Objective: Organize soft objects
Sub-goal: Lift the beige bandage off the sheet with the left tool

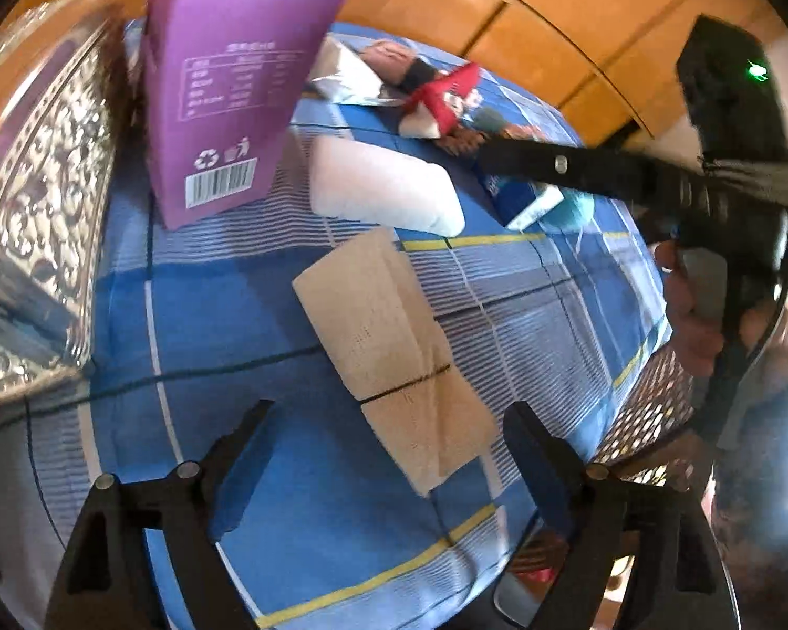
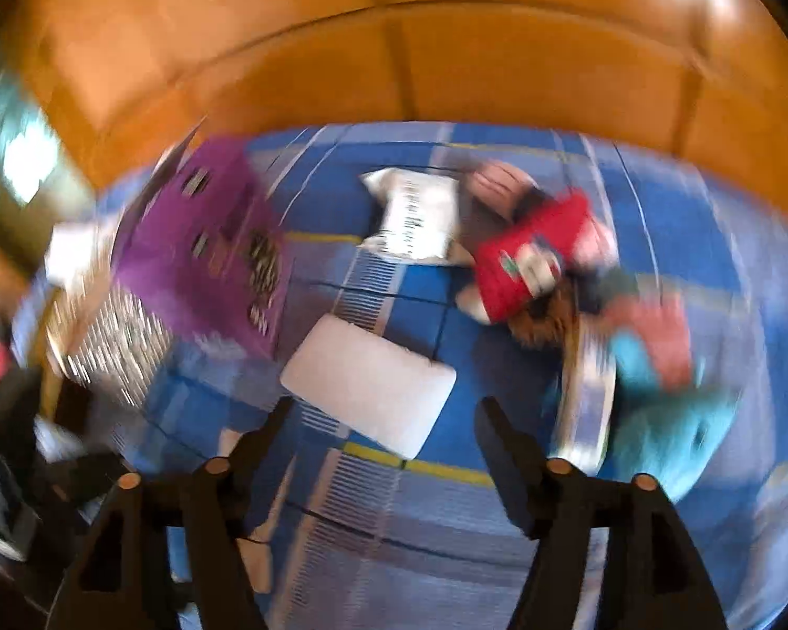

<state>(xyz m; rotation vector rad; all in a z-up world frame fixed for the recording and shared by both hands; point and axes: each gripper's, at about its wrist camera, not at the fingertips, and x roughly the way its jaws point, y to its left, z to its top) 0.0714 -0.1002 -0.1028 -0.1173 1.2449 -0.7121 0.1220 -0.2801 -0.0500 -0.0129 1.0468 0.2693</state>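
Tissue packs (image 1: 389, 191) loose on bedsheet (image 1: 299, 514), purple carton (image 1: 231, 89) upright

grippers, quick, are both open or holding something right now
left gripper: open, holding nothing
right gripper: open, holding nothing

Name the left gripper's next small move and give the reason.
Probably ease the left gripper forward and down onto the beige folded cloth. Its jaws stand open with nothing between them, and the cloth lies flat on the blue plaid sheet just ahead of the fingertips, clear of the purple box and white pad.
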